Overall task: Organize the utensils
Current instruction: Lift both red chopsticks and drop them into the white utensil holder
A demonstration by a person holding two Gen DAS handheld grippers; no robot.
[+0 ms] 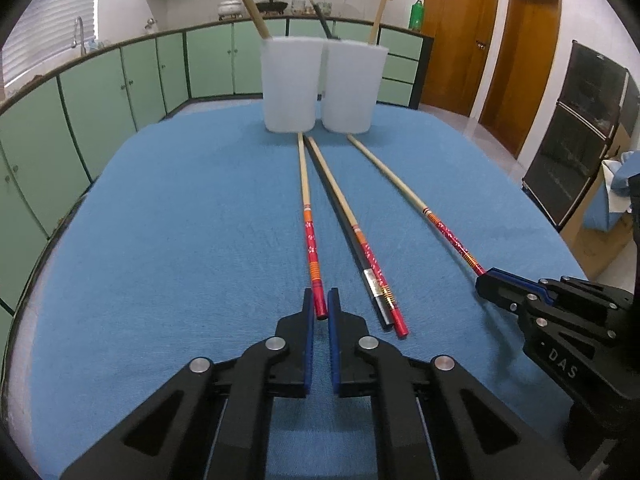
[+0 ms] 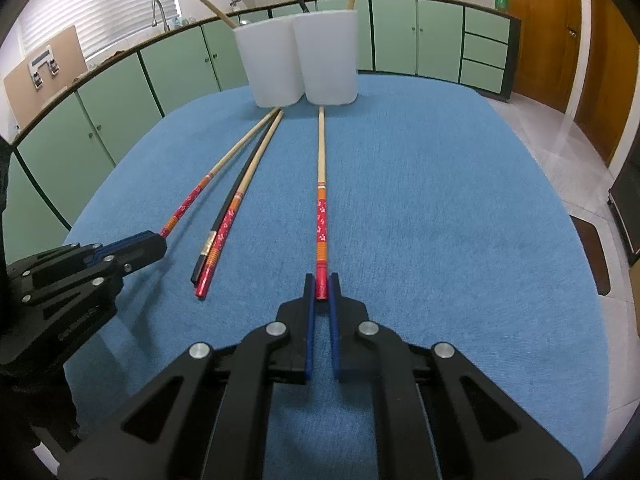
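Left claw [image 1: 321,305] sits low over the blue table [image 1: 180,240], jaws nearly together, with the red end of the left chopstick [image 1: 310,240] between the blue pads. Cannot tell whether the pads actually press it, a sliver of gap shows beside the stick.

Right claw [image 2: 321,287] is much the same: jaws narrow, the red floral end of the right chopstick [image 2: 321,208] sits between the pads and looks touched on both sides. From the left wrist view the same claw [image 1: 486,278] meets the stick's tip [image 1: 456,242] at the table.

Both sticks have pale wooden shafts with red and orange patterned grip ends and lie flat on the table, thin ends pointing at the cups.

Between them lies a pair, a black chopstick [image 1: 344,220] with a silver band and a red-ended wooden chopstick [image 1: 370,258] across it, touching, not gripped.

Two white cups [image 1: 292,84] [image 1: 352,88] stand side by side at the far end of the table. A wooden stick [image 1: 250,4] leans out of the left cup; a black stick [image 1: 318,10] and a wooden one [image 1: 379,14] rise by the right cup.
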